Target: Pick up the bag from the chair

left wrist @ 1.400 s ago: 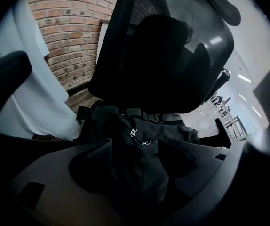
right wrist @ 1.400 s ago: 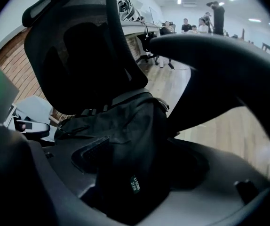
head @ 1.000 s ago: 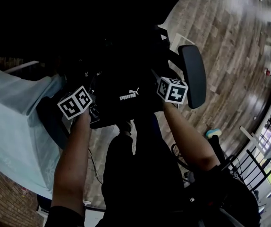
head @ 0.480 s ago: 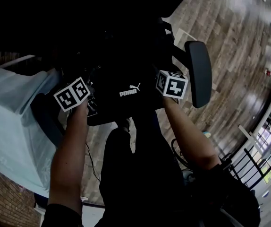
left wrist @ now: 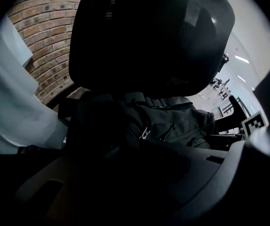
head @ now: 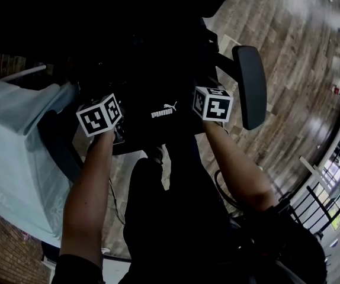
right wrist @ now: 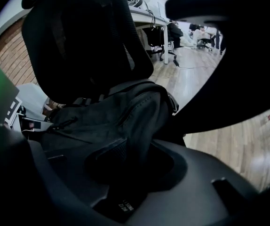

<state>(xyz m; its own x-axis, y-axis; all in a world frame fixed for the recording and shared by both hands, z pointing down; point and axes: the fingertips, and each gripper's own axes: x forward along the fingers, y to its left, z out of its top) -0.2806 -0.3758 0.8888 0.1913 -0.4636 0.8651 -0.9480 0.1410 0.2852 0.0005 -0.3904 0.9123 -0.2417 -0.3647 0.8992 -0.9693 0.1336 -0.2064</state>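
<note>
Bag [head: 161,112]: soft, floppy, prob. light. Pinched by L gripper [left wrist: 137,166] + R gripper [right wrist: 125,173], jaws just closing, cloth between. Best grip: top edges.

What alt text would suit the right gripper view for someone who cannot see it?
The right claw, its jaws having just been closing, pinches a fold of the dark bag on a black mesh-backed chair; wooden floor beyond.

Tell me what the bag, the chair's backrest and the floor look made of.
Bag: matte black woven fabric, likely synthetic; stitched seams and zippers show.
Backrest: black mesh, by its fine grid texture.
Floor: wood or wood-look planks, semi-gloss; plank lines and glare.
</note>
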